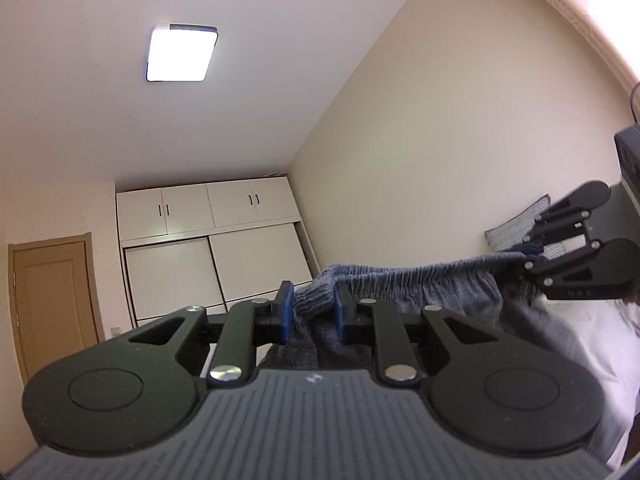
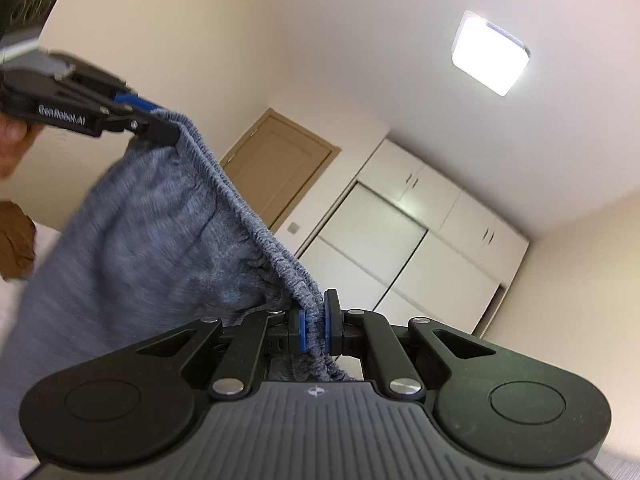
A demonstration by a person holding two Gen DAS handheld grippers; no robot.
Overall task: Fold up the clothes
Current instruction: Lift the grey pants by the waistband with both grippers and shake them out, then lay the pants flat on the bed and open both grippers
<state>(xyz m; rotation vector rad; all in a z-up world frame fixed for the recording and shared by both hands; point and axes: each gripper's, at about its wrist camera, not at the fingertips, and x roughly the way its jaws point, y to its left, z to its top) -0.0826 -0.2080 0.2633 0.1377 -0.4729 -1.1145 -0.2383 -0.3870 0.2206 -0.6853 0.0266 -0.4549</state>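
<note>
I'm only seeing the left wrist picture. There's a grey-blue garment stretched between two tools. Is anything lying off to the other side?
Observer: Yes. The right wrist view shows a brown cloth lying on the white bedding, beyond the garment.
Operator: Does the right tool really hold the waistband?
Observer: Its blue pads are shut on the waistband, seen up close.
Operator: Any writing on my tool?
Observer: White lettering runs along the left tool.

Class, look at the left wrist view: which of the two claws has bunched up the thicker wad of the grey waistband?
The left claw: a thick wad of waistband sits between its pads, while the right claw pinches a thin edge.
</note>
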